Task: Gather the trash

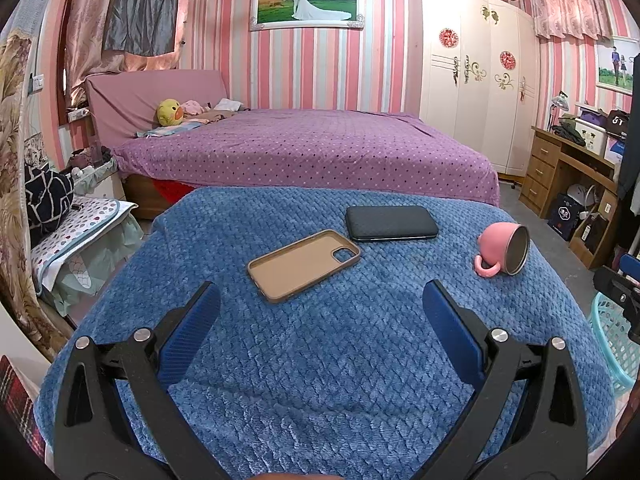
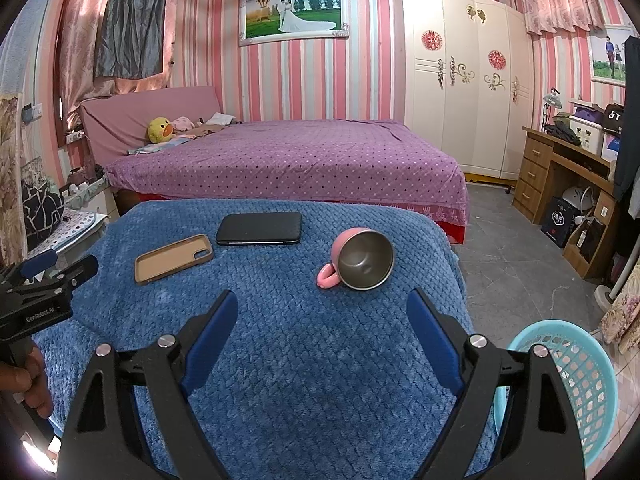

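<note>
Lying on the blue blanket (image 1: 320,360) are a tan phone case (image 1: 302,265), a black phone (image 1: 391,223) just behind it, and a pink cup (image 2: 362,259) tipped on its side. Both the left tongs (image 1: 322,312) and the right tongs (image 2: 322,318) are wide open and hold nothing. A teal basket (image 2: 576,380) stands on the floor, beside the blanket's right edge.
</note>
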`<state>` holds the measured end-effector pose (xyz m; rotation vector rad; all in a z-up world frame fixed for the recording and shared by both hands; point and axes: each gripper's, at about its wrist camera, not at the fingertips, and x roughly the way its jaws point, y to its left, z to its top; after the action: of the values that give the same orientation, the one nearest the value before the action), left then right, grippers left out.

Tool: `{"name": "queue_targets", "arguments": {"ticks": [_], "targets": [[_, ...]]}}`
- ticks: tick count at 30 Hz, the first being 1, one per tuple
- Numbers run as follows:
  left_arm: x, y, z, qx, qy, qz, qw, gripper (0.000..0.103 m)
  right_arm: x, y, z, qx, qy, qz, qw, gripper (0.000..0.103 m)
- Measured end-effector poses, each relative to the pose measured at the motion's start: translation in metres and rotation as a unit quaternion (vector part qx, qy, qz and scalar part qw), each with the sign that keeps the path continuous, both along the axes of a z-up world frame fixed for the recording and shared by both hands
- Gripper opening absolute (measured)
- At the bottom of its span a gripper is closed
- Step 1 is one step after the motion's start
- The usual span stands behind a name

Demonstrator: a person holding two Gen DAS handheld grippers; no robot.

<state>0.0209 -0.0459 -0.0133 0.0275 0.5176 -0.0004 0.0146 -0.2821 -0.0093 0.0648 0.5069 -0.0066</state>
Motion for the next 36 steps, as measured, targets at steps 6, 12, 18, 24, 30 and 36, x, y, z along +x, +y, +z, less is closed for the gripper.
{"name": "queue_targets", "arguments": {"ticks": [6, 12, 18, 24, 30, 36], "targets": [[0.0006, 0.0003, 0.0002, -0.001, 0.001, 0.0, 1.0, 0.098, -0.0001, -0.001, -0.0008, 0.001, -0.001, -0.003, 1.0, 0.085], [0.0004, 0.0003, 0.0003, 0.0, 0.0, 0.0, 1.0, 0.098, 0.0002, -0.0014, -0.0018, 0.002, 0.0, -0.002, 1.0, 0.085], [0.0005, 0.0003, 0.0006, -0.001, 0.0, 0.0, 1.0, 0.098, 0.0006, -0.0025, -0.0023, 0.001, 0.001, -0.002, 1.0, 0.085], [0.0002, 0.0003, 0.0005, 0.0, 0.001, 0.001, 1.0, 0.098, 0.0, -0.0032, -0.0017, 0.002, 0.0, -0.003, 1.0, 0.085], [0.0003, 0.0005, 0.0004, 0.0, 0.001, 0.001, 1.0, 0.098, -0.0001, -0.0032, -0.0024, 0.001, 0.0, -0.005, 1.0, 0.085], [0.0016, 0.0015, 0.0006, -0.002, 0.002, 0.002, 1.0, 0.098, 0.0001, -0.0017, -0.0031, 0.001, 0.001, -0.004, 1.0, 0.085]]}}
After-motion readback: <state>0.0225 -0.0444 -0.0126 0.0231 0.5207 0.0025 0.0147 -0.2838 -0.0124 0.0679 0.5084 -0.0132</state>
